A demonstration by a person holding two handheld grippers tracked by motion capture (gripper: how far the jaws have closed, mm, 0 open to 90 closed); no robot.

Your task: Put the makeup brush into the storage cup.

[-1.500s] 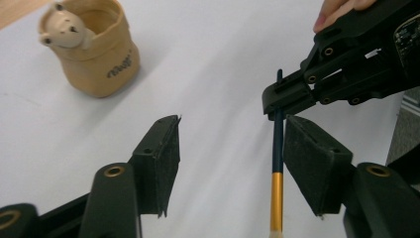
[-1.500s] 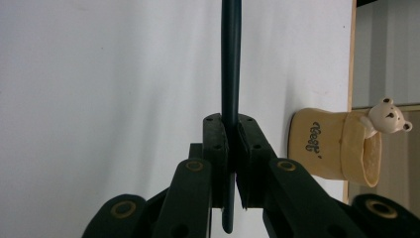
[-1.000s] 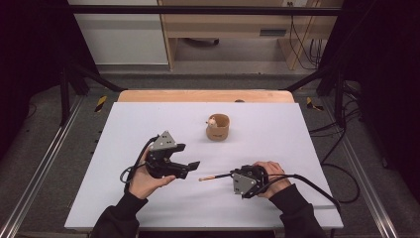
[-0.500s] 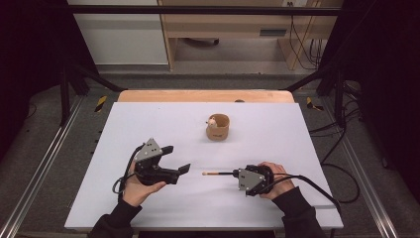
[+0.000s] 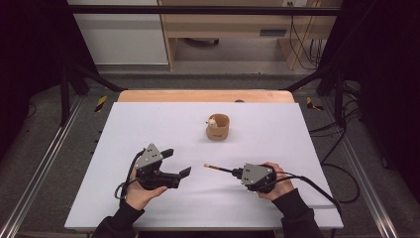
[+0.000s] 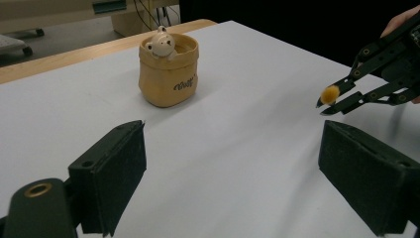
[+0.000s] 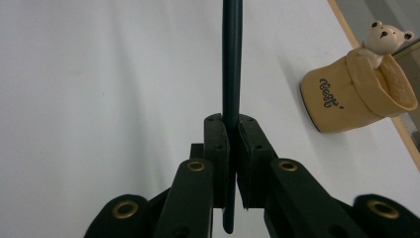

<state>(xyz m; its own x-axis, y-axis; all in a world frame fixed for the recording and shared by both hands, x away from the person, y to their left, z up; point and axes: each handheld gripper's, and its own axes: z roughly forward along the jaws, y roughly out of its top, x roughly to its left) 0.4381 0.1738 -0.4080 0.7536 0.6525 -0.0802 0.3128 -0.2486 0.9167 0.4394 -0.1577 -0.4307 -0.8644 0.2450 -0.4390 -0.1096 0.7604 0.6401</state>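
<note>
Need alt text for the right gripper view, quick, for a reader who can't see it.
The right hand-held gripper is shut on a thin dark stick that points straight ahead over the white table. A tan pot with a small bear figure at its rim stands to the right.

A lab recording rig: a white desk (image 5: 148,124) framed by metal rails (image 5: 39,163), black curtains (image 5: 29,59), loose cables (image 5: 341,134) trailing across grey floor (image 5: 223,79)

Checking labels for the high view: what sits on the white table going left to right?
Left gripper, black with its jaws open → thin dark stick with a yellowish tip, near the tan bear-figure cup farther back → right gripper, black, shut on the stick.
</note>
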